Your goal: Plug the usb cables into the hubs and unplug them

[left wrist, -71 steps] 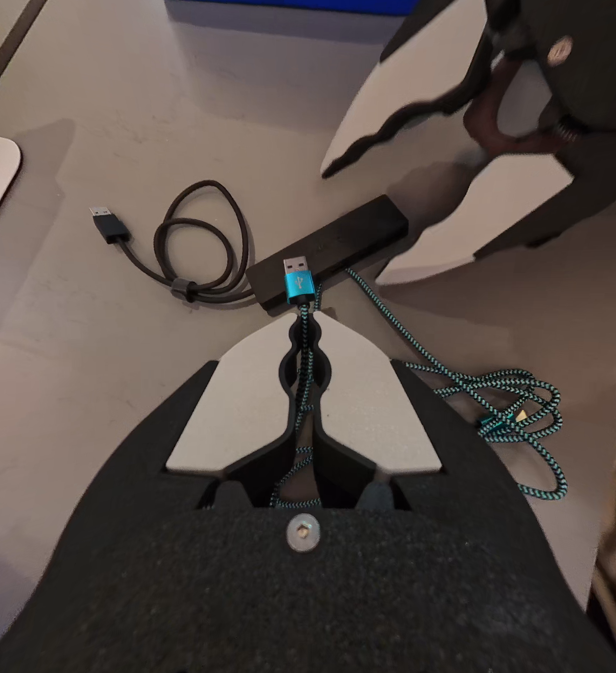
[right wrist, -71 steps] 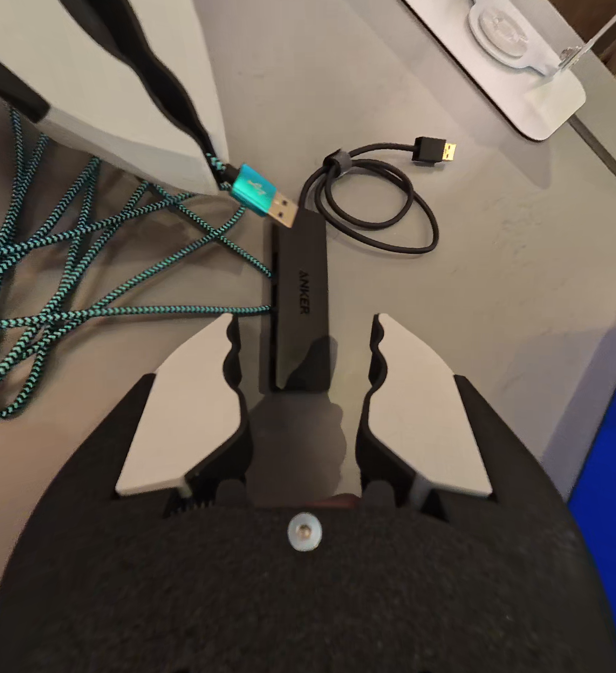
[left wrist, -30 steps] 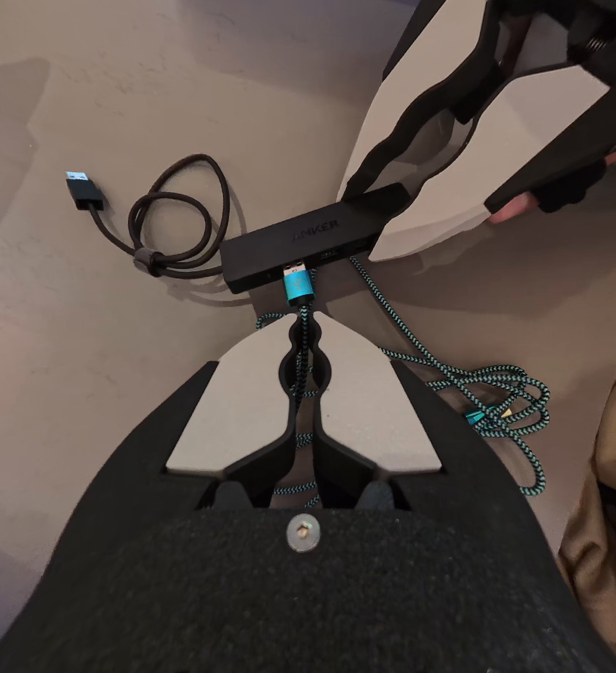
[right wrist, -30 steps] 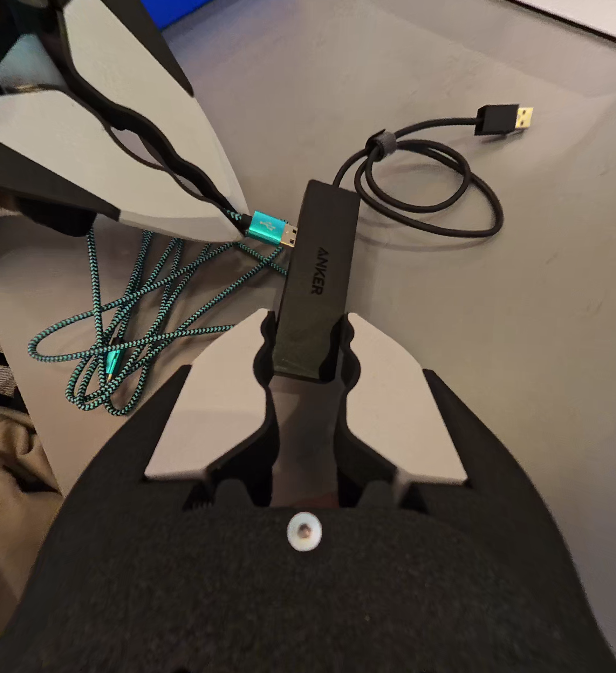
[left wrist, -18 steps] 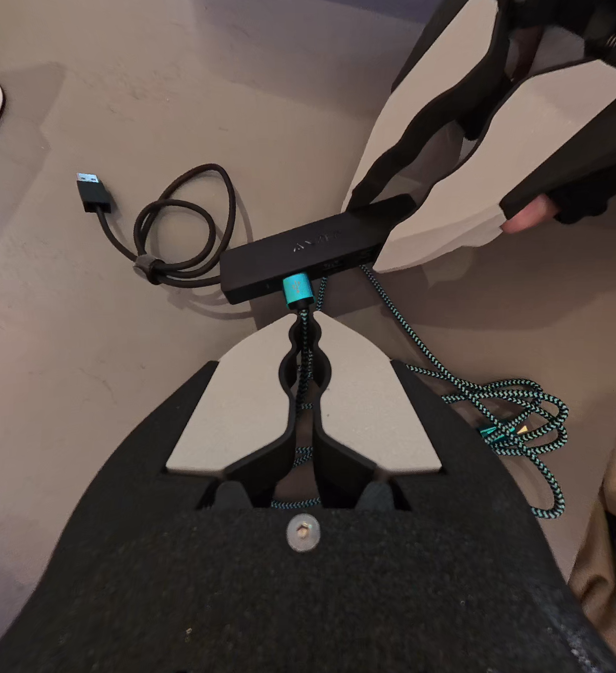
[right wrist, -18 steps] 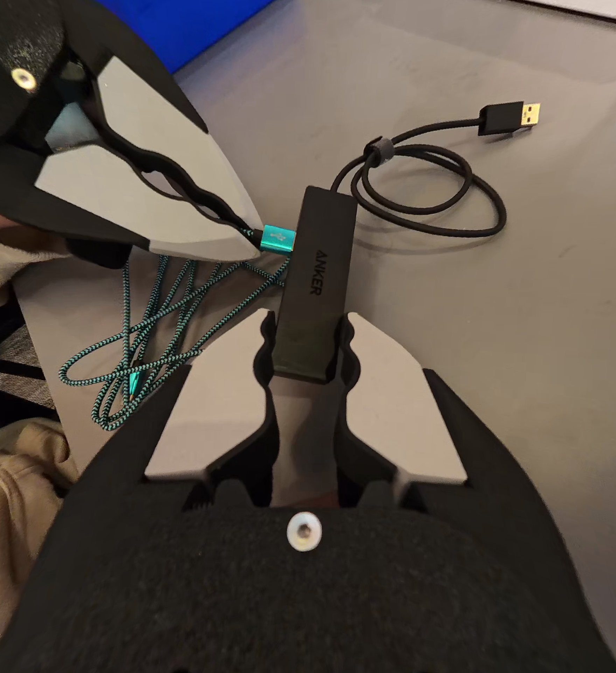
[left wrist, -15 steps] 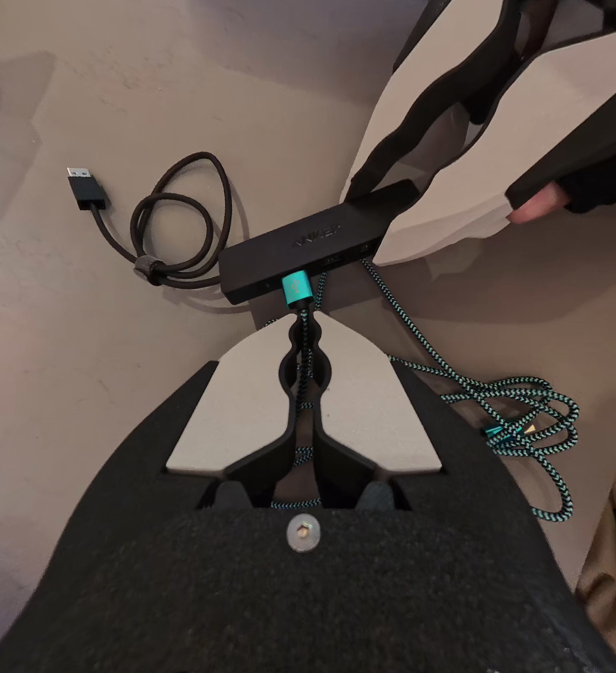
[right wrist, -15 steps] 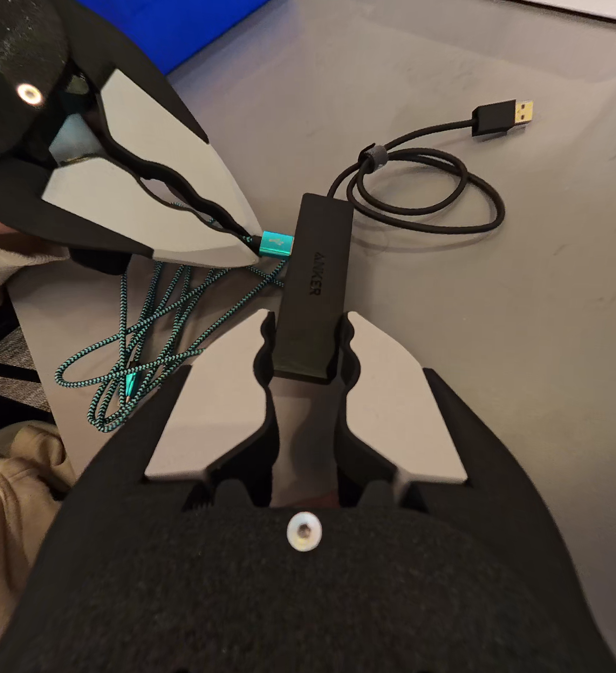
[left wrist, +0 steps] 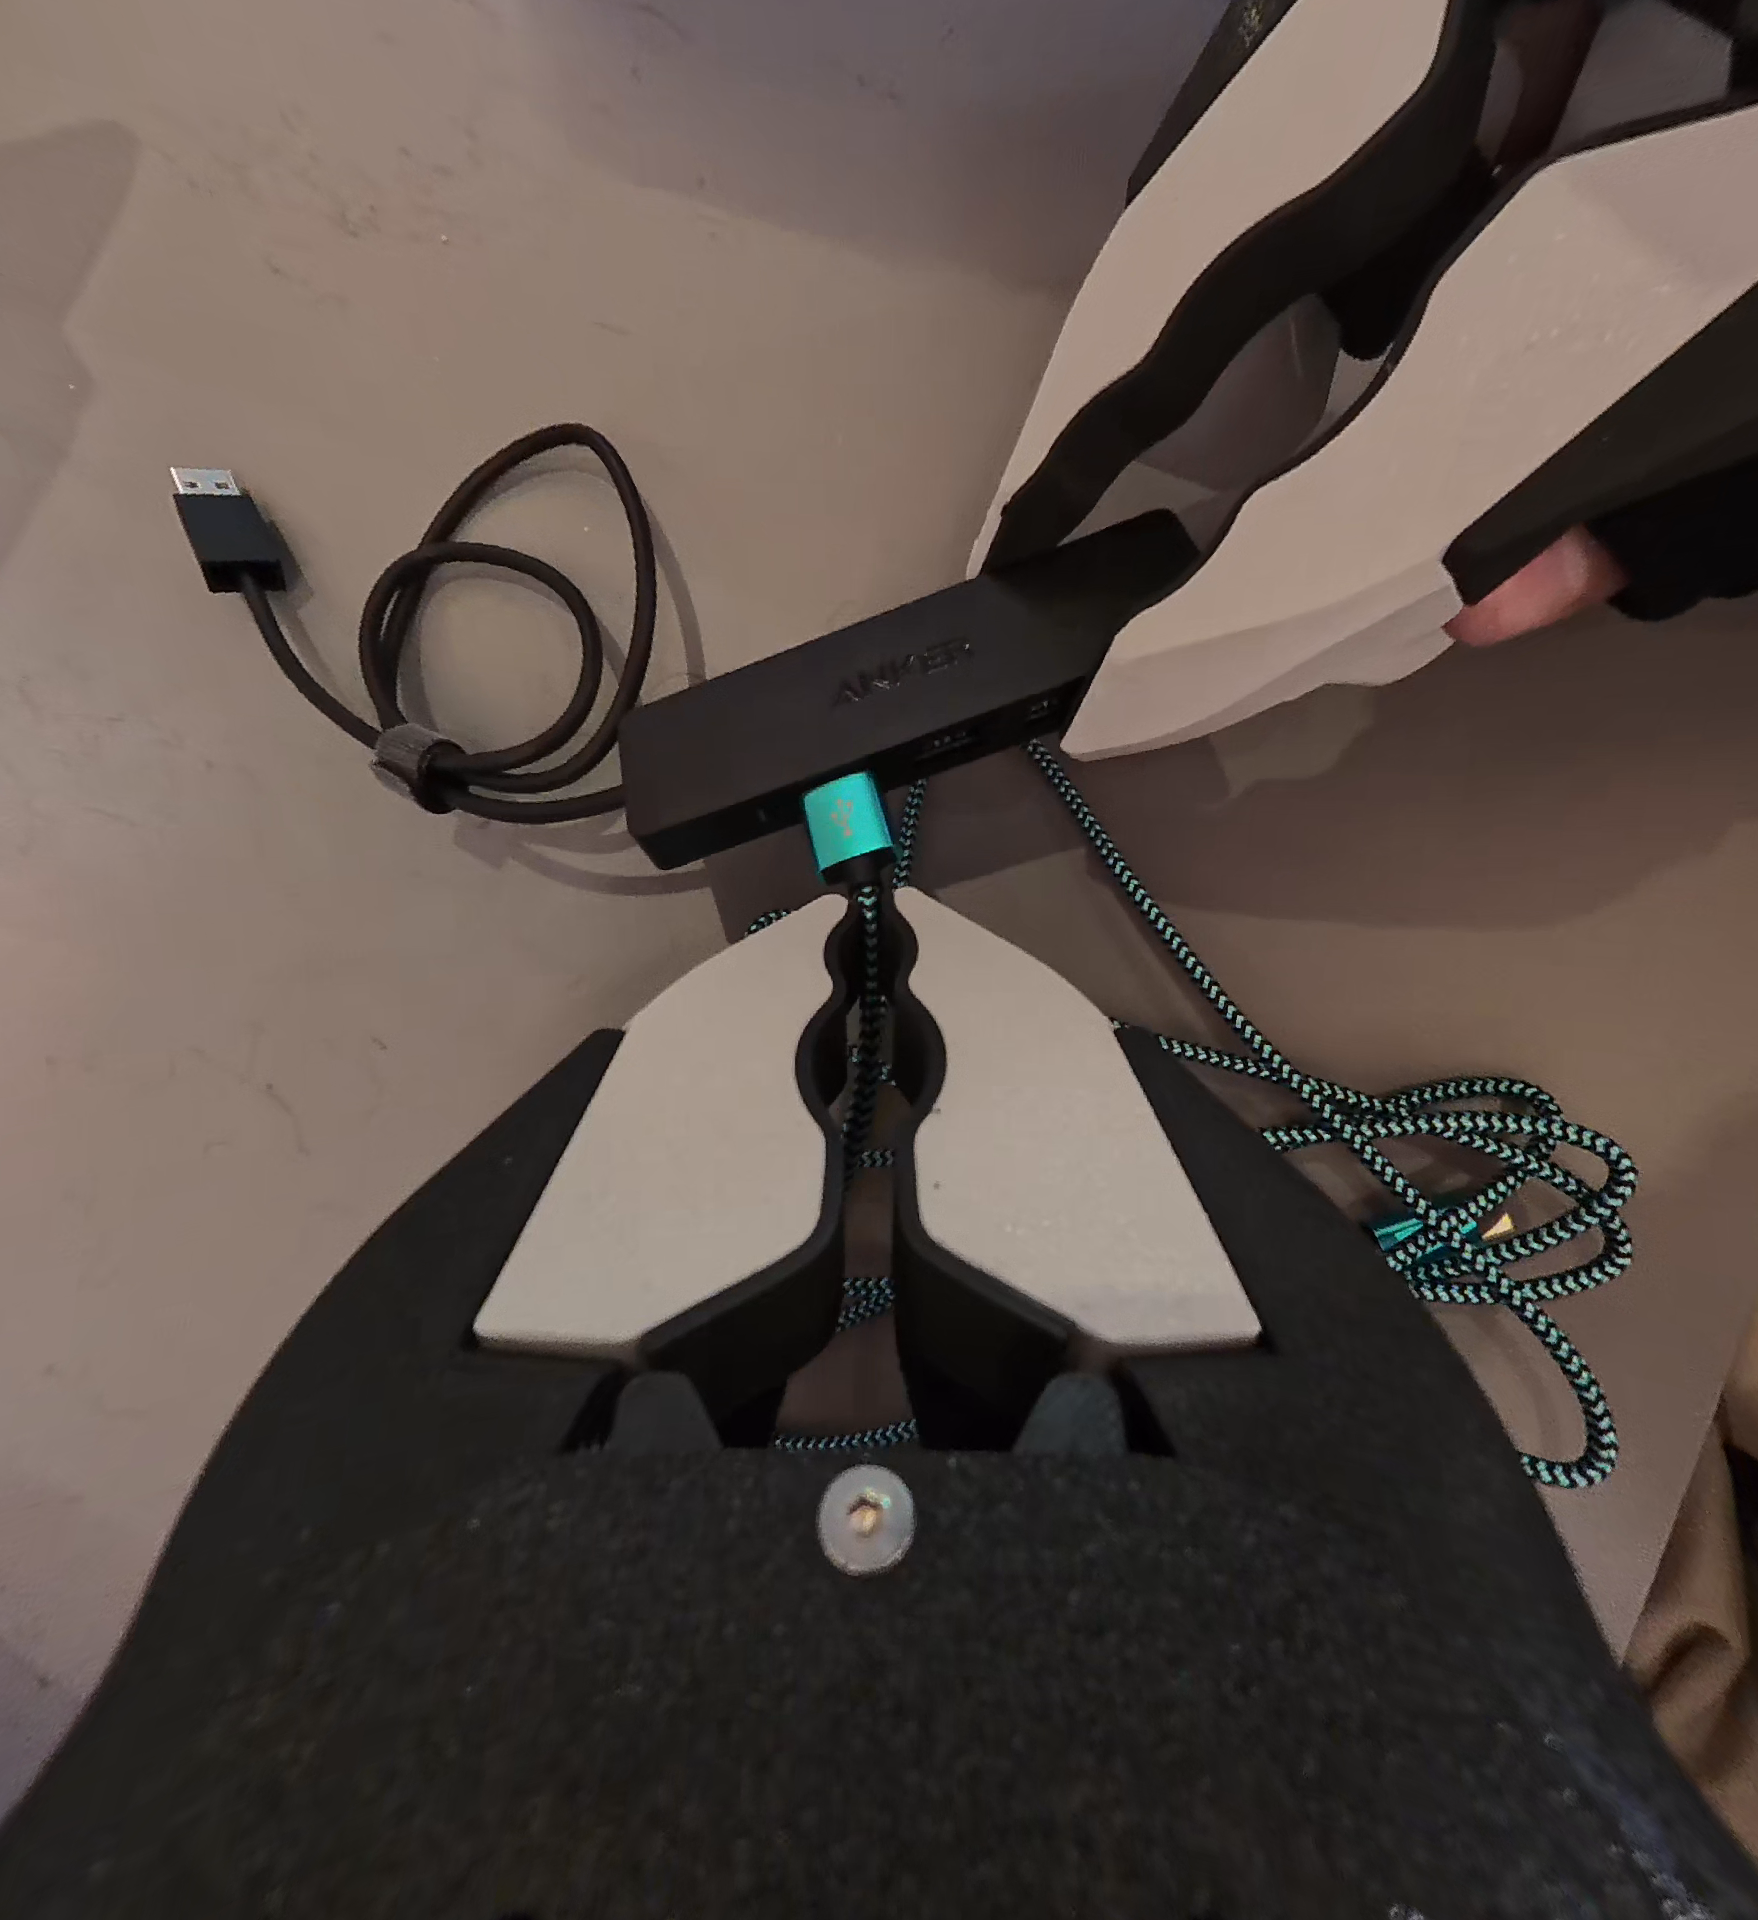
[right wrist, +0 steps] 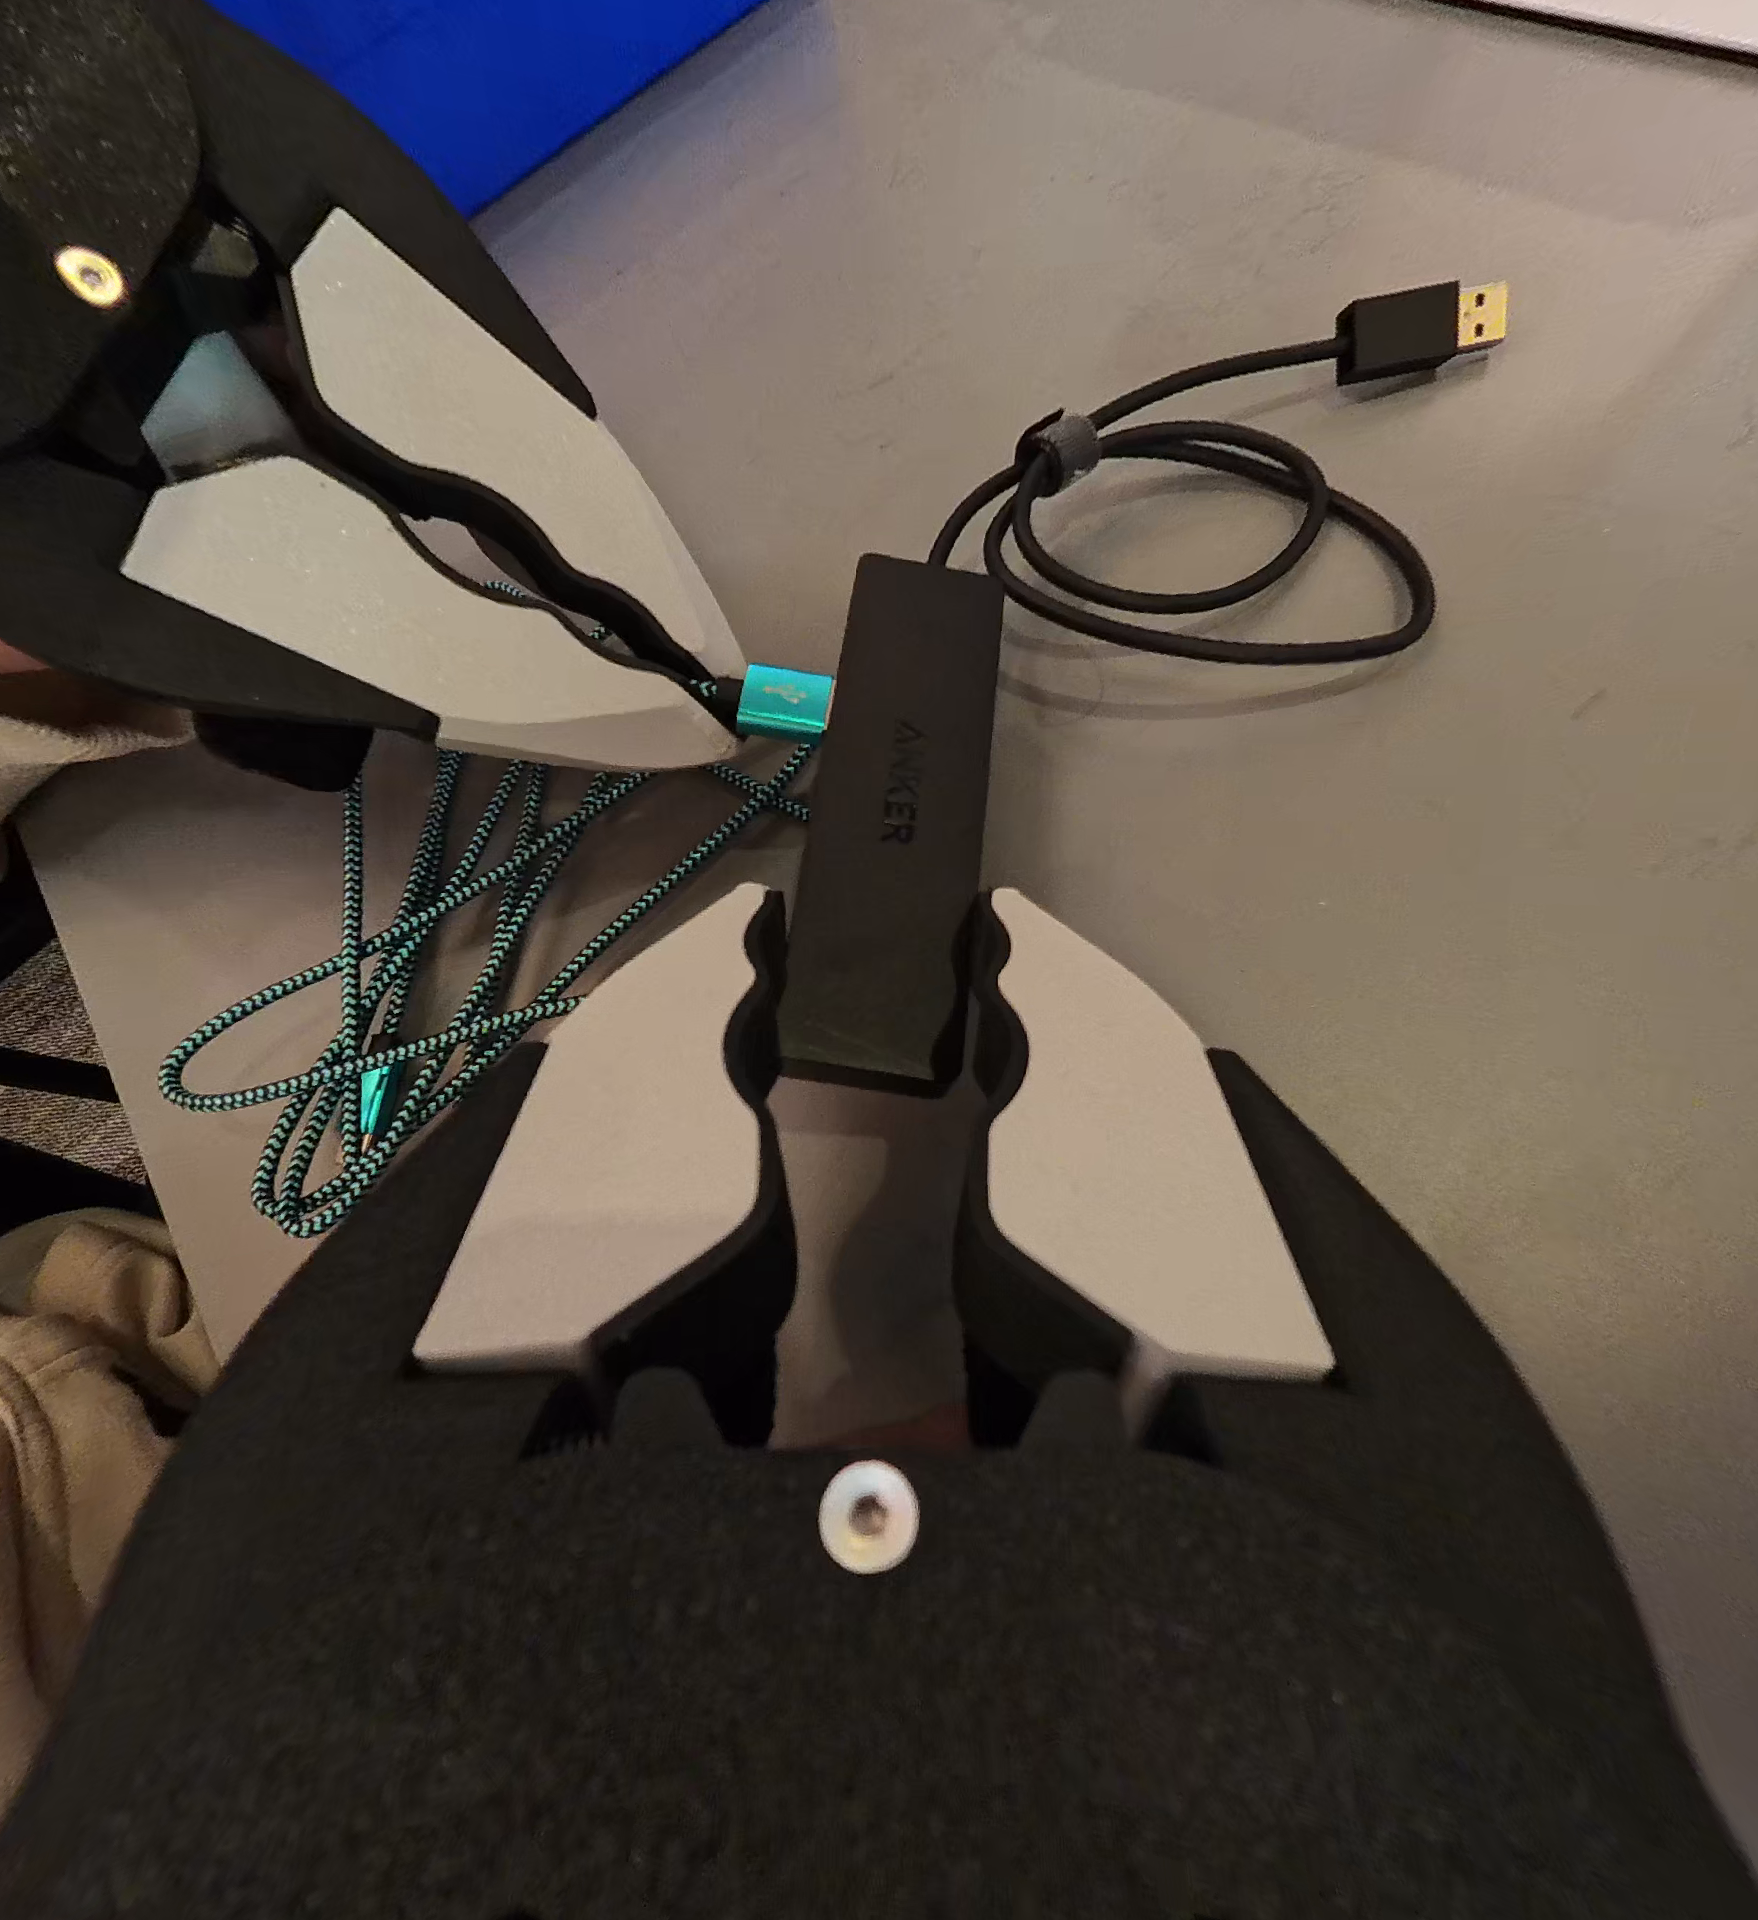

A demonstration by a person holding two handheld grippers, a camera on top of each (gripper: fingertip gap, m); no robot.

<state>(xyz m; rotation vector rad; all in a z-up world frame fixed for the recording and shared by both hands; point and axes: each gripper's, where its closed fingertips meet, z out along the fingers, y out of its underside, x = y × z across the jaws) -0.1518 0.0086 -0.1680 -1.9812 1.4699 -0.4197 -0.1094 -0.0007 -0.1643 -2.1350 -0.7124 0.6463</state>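
Note:
A black USB hub point(left wrist: 854, 717) point(right wrist: 896, 790) lies on the grey table. My right gripper point(right wrist: 875, 914) is shut on the hub's near end; it also shows in the left wrist view point(left wrist: 1051, 634). My left gripper point(left wrist: 870, 904) is shut on the teal braided cable just behind its teal plug point(left wrist: 844, 826). The plug point(right wrist: 787, 701) sits in a side port of the hub, its metal tip hidden. The left gripper also shows in the right wrist view point(right wrist: 719, 717). The rest of the braided cable point(left wrist: 1457, 1195) point(right wrist: 407, 966) lies coiled on the table.
The hub's own black lead point(left wrist: 501, 644) point(right wrist: 1207, 540) lies looped on the table, ending in a free plug point(left wrist: 220, 514) point(right wrist: 1426, 327). A blue object point(right wrist: 501, 73) is at the top left. Beige cloth point(right wrist: 33, 1382) and the table edge are at the left. A fingertip point(left wrist: 1519, 597) rests by the right gripper. Some 5 centimetres of space lies between my two pairs of fingers.
My right gripper closed on the hub's end. My left gripper pushed the teal plug into the hub's side port, so its metal tip no longer shows.

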